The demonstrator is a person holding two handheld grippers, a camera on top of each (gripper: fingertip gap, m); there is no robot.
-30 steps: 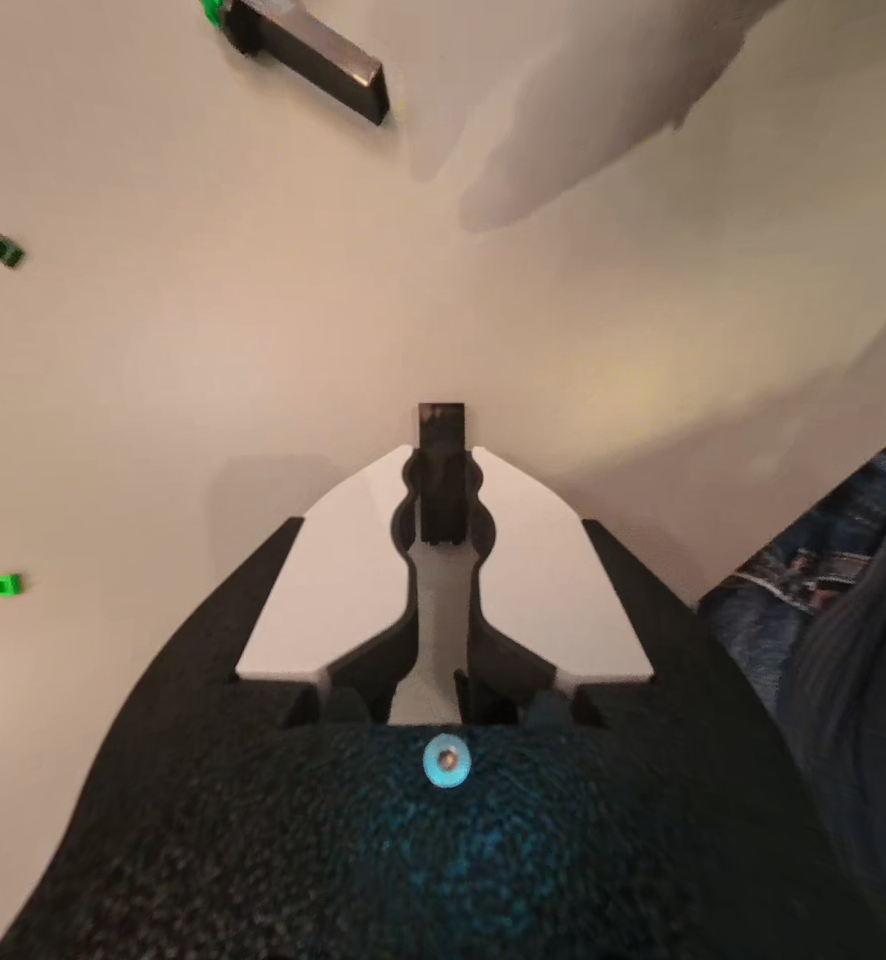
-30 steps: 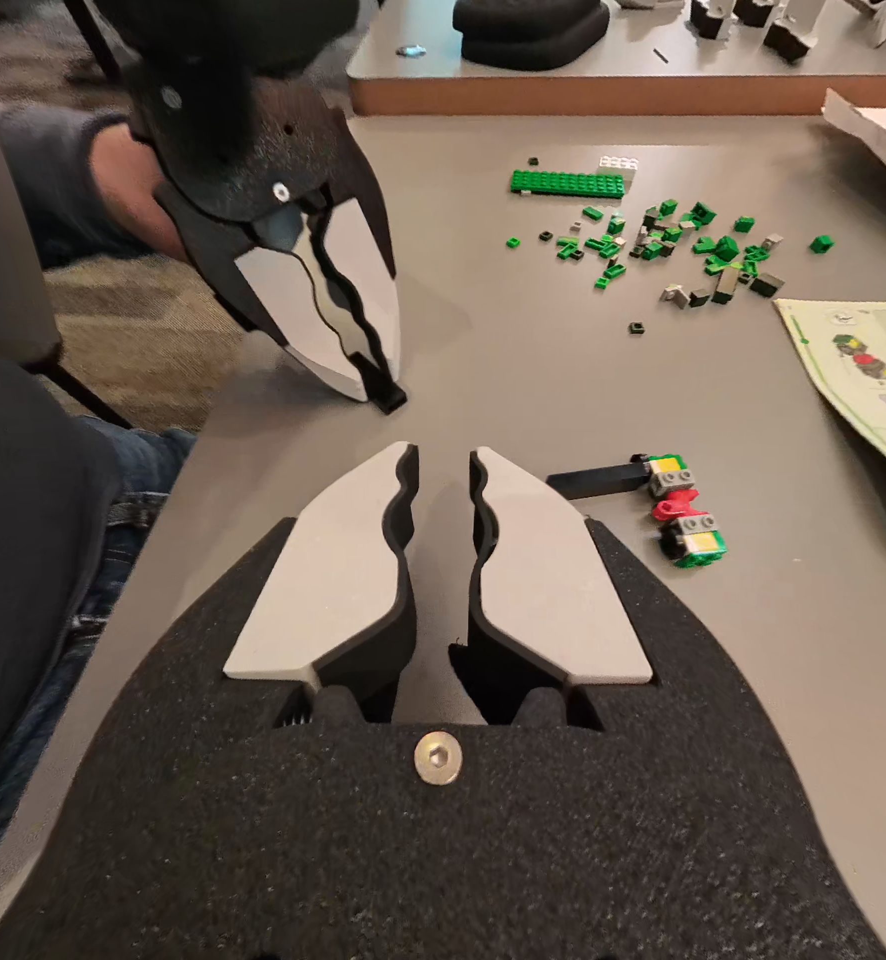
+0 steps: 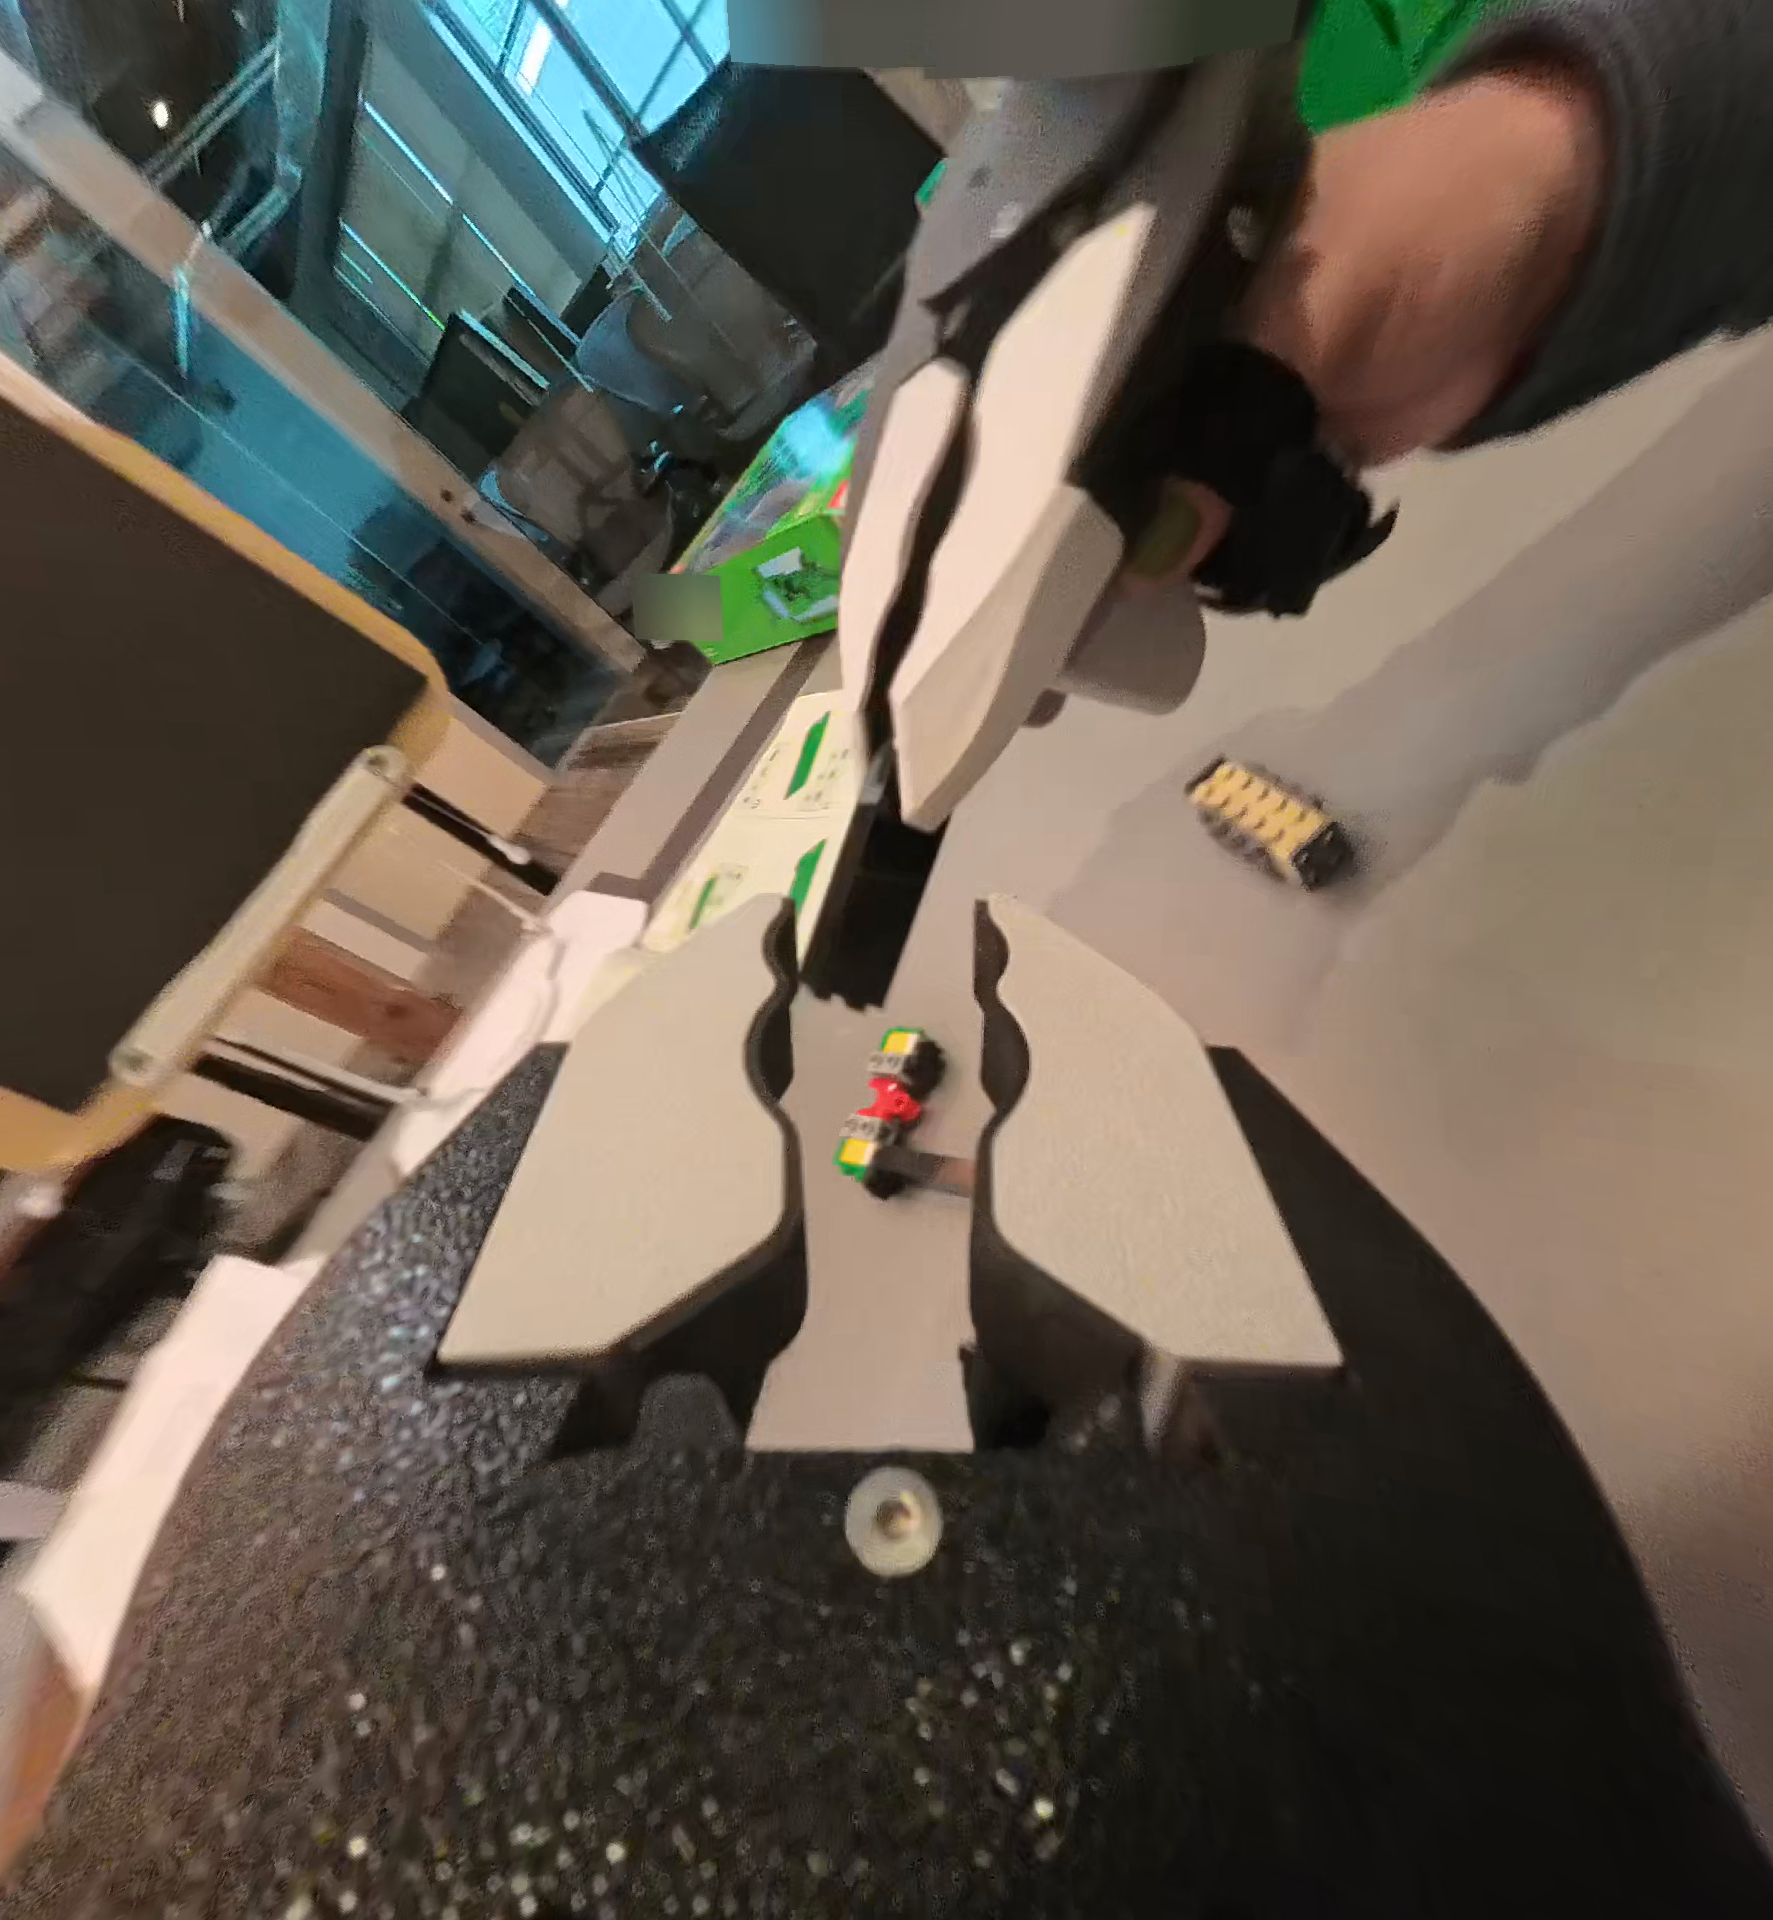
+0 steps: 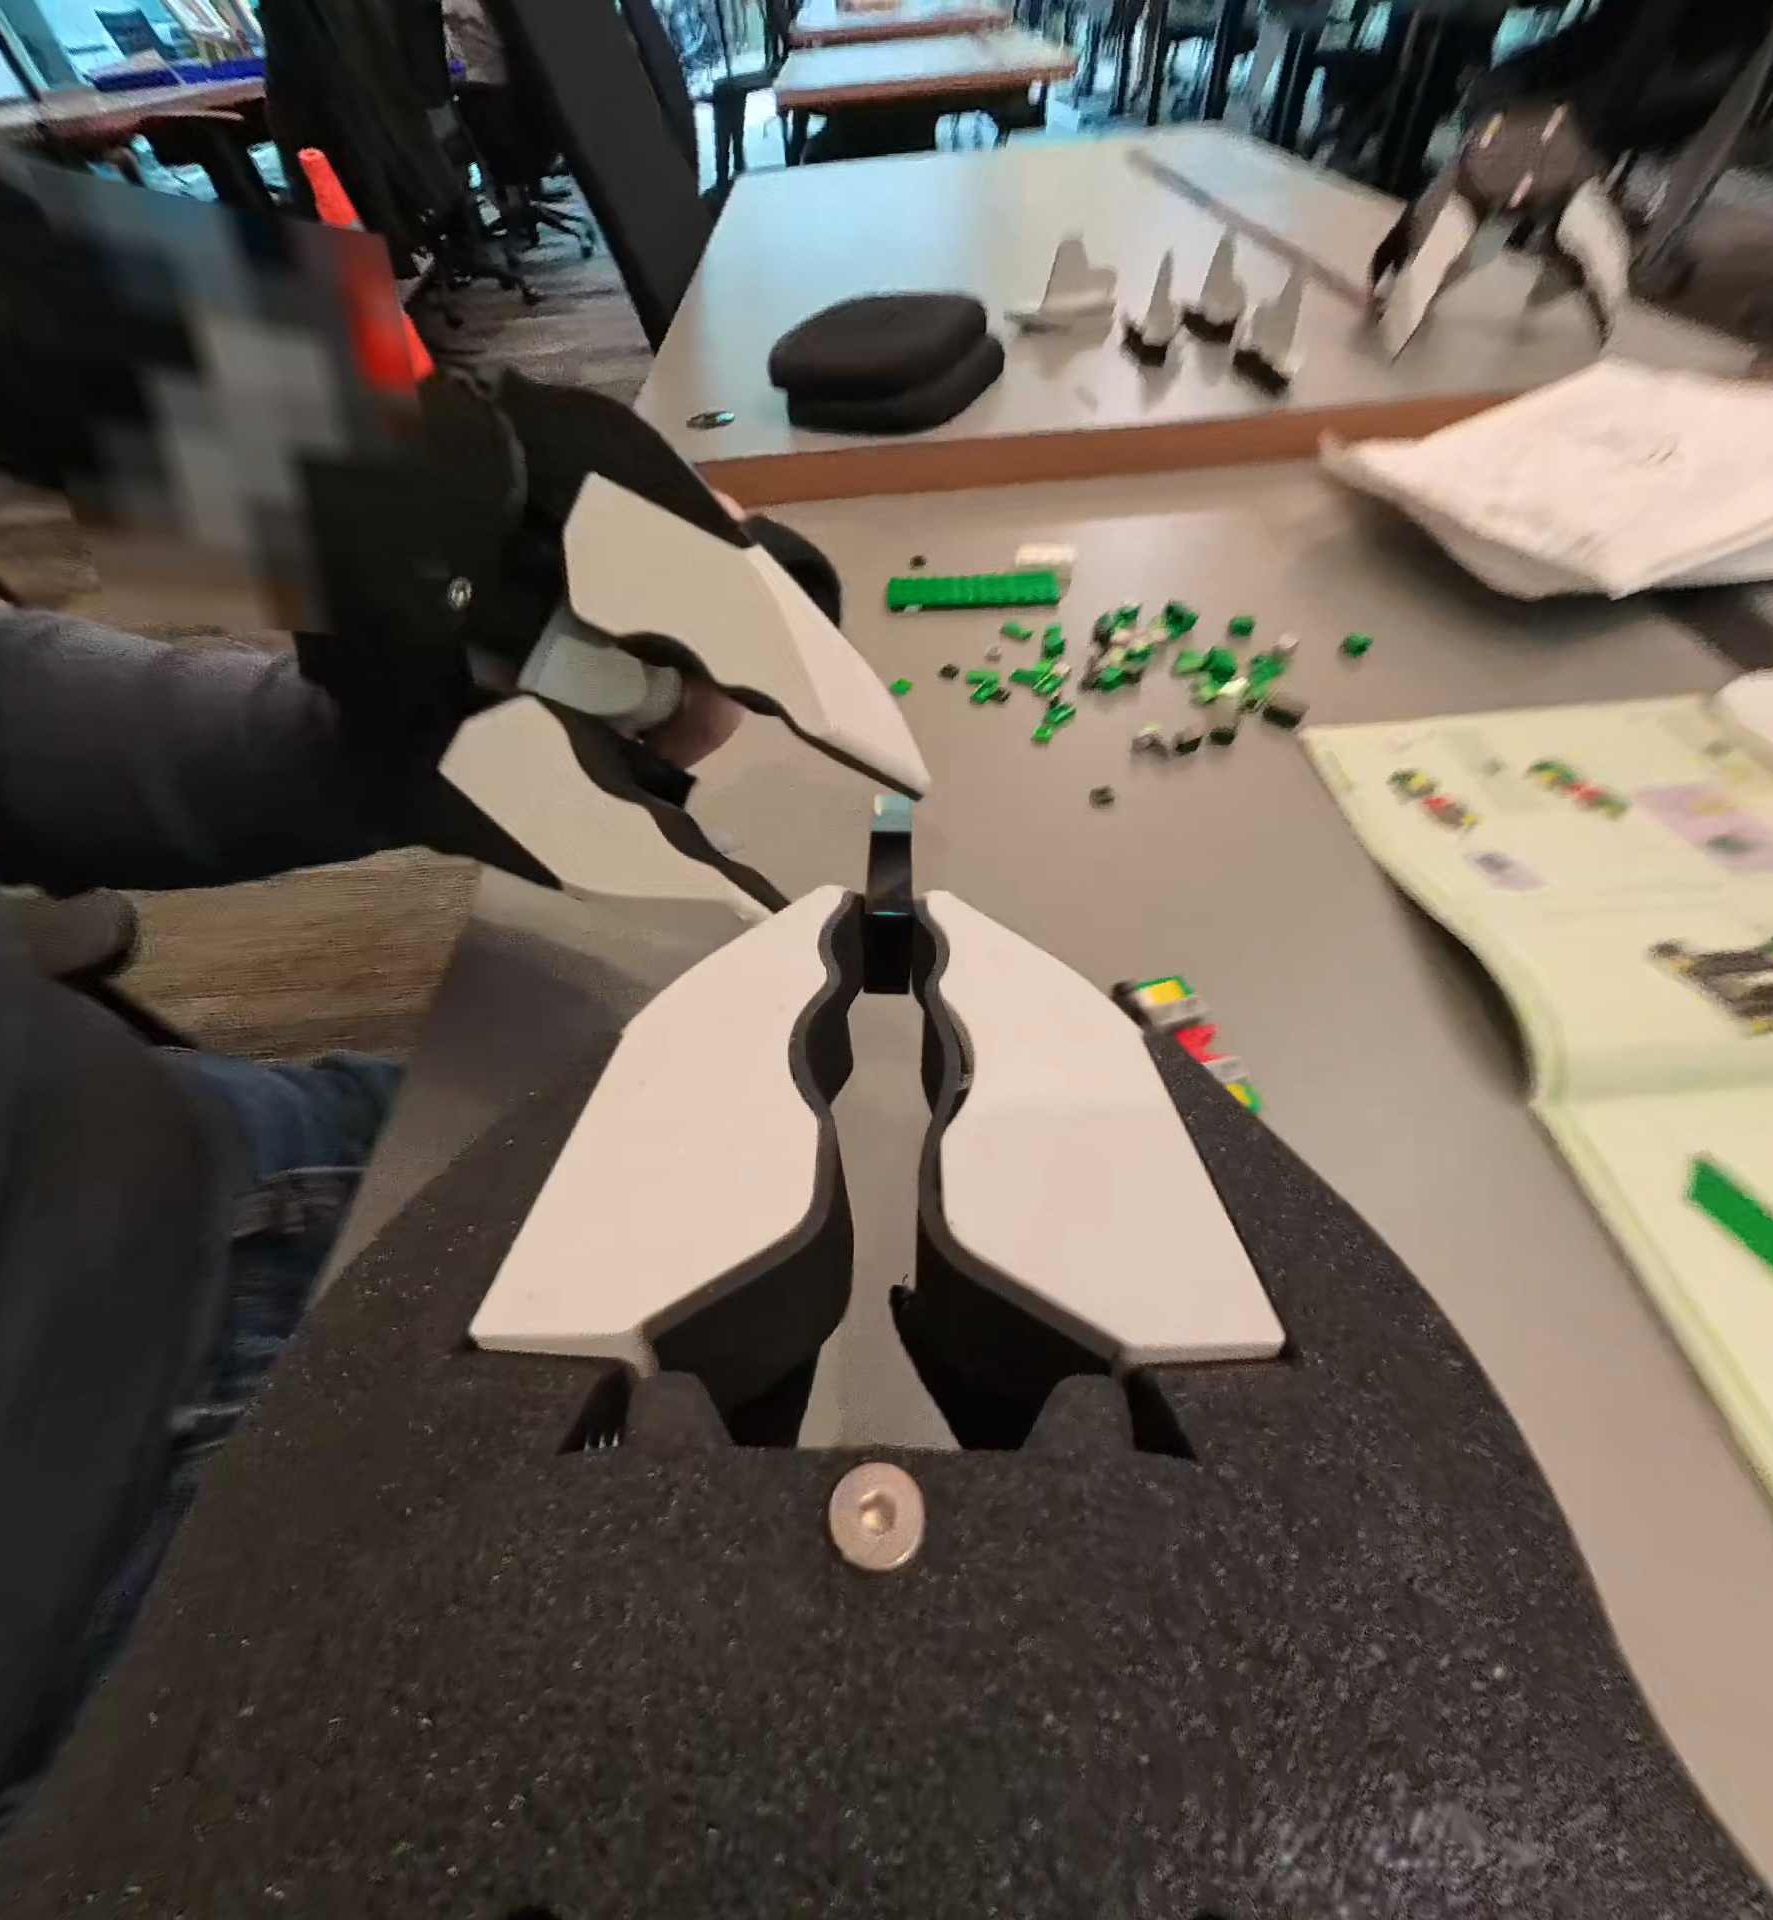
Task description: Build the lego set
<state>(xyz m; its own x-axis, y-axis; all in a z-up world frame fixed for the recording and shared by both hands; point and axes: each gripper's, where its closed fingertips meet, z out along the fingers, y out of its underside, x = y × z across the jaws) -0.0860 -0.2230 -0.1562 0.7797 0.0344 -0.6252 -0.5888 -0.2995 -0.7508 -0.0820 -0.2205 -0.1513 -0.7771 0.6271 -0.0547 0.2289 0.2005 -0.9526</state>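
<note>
Mid-handover: right gripper [image 4: 882, 914] fingers clamped on black brick [image 4: 887, 904]; left gripper [image 3: 882, 935] fingers parted, empty. Next: seat onto coloured sub-assembly [image 3: 887, 1112].

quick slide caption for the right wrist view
Right gripper shut on a black brick, open left gripper beside it, loose green pieces beyond.

Lying on far table [image 4: 965, 208]: two stacked black pads [image 4: 887, 358], a row of spare grey fingers [image 4: 1209, 296], an idle gripper [image 4: 1495, 234] at the right end. Resting at near table's right edge: loose white paper stack [image 4: 1630, 488]. Standing behind, on floor: orange cone [image 4: 362, 281], dark chairs [image 4: 508, 156]. Showing in left view: glass partition [image 3: 362, 343], a second cone not discernible; blurring throughout.
</note>
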